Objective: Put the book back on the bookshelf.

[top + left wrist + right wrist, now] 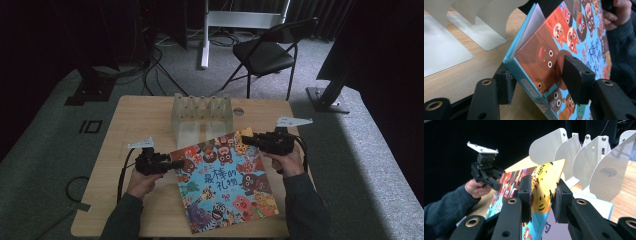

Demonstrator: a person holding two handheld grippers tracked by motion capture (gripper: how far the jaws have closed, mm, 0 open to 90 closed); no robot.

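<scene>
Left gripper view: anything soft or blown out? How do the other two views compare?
Left gripper view: the book cover is sharp near the fingers, its far end blurs, and the pale metal rack is a bit washed out. Right gripper view: near fingers soft, background black. High view: table evenly lit, room edges dark, no glare.

This looks like a lab or a test room. A small wooden table [150, 115] stands on grey carpet [45, 150]. Black curtains [45, 35] hang all around. Loose cables [150, 70] lie on the floor by metal stand legs [204, 45], and a black folding chair [267, 52] waits behind.
</scene>
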